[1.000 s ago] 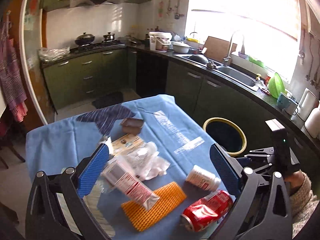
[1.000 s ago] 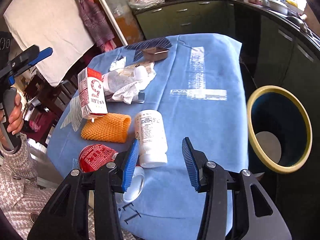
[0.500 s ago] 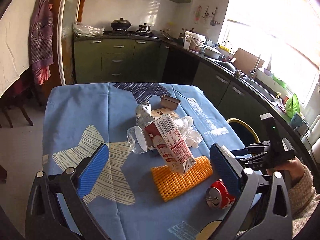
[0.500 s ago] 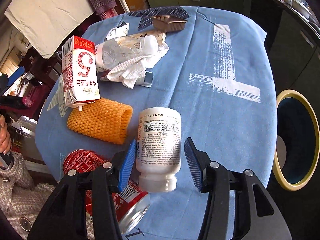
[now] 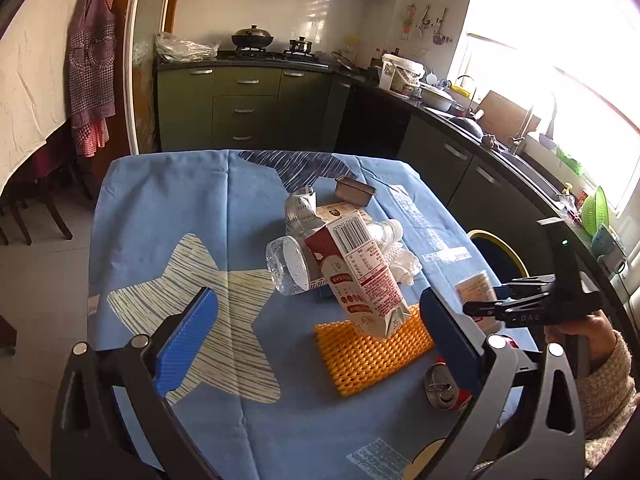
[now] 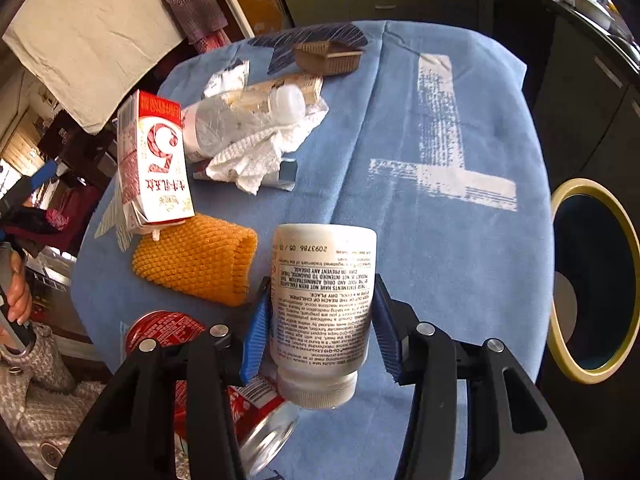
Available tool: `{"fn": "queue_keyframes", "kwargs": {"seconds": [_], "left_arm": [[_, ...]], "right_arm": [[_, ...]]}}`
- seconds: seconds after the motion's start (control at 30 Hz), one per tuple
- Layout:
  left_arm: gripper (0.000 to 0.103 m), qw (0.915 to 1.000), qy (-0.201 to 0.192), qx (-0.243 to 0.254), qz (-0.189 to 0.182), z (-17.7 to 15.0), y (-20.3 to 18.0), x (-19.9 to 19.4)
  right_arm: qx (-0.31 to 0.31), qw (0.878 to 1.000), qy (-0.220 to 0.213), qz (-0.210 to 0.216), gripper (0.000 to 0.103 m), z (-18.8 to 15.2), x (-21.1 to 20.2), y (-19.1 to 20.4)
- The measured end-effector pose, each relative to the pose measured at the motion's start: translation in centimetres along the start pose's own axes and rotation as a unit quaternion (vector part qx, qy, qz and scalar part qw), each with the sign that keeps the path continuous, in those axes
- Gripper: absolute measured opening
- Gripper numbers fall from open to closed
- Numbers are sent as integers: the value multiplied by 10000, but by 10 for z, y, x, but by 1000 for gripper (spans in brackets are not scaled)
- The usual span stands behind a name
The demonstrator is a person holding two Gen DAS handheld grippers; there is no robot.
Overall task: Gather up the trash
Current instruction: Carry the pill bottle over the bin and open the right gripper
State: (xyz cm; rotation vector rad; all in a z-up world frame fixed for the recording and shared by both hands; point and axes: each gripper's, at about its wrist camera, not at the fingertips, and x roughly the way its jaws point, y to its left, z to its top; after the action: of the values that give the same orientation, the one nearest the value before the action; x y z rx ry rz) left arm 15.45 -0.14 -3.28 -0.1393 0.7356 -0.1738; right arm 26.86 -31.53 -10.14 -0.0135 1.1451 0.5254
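**Right gripper pinching the pill bottle; left gripper spread above the litter**

Right gripper: both blue pads lie flat against the sides of the white pill bottle, which lies with its cap toward the camera on the blue tablecloth. The jaws have closed slightly further onto it just now. Whether the bottle has left the cloth cannot be told.

Left gripper: jaws spread wide, nothing between the pads, held above the near part of the table.

Trash on the cloth: orange foam net just beside the bottle; red soda can lying on its side at the near edge, partly hidden behind the right gripper's left finger; red-and-white milk carton with its low end over the net; clear plastic bottle behind the carton; crumpled white tissue against that bottle; brown tray at the far side.

Bin with yellow rim stands beside the table, to the right in the right wrist view, apart from the bottle.
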Motion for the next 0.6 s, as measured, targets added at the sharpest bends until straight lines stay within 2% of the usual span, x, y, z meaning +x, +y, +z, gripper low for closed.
{"fn": "queue_keyframes", "kwargs": {"seconds": [0.17,0.33,0.47,0.6], "left_arm": [[96,10000,-2,-36,27,0,3,0],[96,10000,47,-70,29,0,1,3],[96,10000,60,-6,48,0,-5,3],[96,9999,59,53,85,0,-10,2]], "right_arm": [[695,9945,-713,-336,47,-5,-57,-54],[1665,9730,-1231,-1018,47,-12,-91,-137],[2174,9583,-1232,-1384,47,-18,-84,-195],[2509,9486,-1022,-1636,47,-21,-58,-237]]}}
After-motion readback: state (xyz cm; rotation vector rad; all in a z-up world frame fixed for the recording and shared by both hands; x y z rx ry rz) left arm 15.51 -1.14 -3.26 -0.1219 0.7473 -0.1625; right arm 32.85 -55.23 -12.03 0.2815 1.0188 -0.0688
